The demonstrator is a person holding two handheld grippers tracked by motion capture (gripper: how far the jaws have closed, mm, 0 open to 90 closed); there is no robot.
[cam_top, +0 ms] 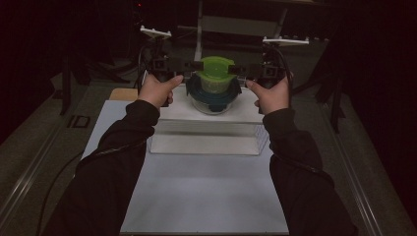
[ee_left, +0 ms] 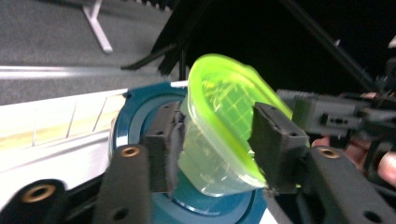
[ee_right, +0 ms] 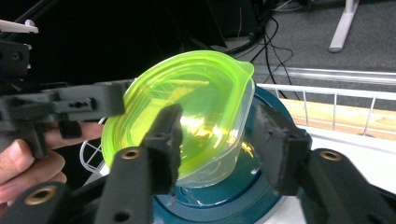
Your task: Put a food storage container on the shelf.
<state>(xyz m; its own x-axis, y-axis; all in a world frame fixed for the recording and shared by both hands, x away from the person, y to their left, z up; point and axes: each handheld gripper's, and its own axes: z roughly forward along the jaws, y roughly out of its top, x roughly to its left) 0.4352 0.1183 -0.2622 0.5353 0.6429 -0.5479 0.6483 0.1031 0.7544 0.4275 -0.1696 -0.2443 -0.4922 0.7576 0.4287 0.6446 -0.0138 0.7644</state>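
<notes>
I am holding a green-lidded tub [cam_top: 215, 74] between both tools, just above a bigger bowl with a blue lid [cam_top: 214, 96], which is sitting on a clear rack [cam_top: 209, 129] at the far end of the white surface [cam_top: 196, 196]. My left hand-held gripper [cam_top: 194, 65] is coming in from the left and, in its own view, its jaws are clenching the tub [ee_left: 219, 135], one pad on the clear wall and the other on the lid rim. My right hand-held gripper [cam_top: 236, 70] is coming in from the opposite side; in its view its jaws are straddling the tub [ee_right: 187, 121], the left pad against the lid, the right pad standing a little off the rim, so I am reading it as released rather than gripping.

The tub is tilting in both gripper views, with its base just over the blue lid [ee_right: 219, 196]. I judge the main risk is the thin wall buckling under the left pads, which would let the tub slip or pop its lid. Pulling my two hands at different rates could twist it free. Dragging it low could also catch the blue lid [ee_left: 140, 107] and shove the bowl off the rack.
</notes>
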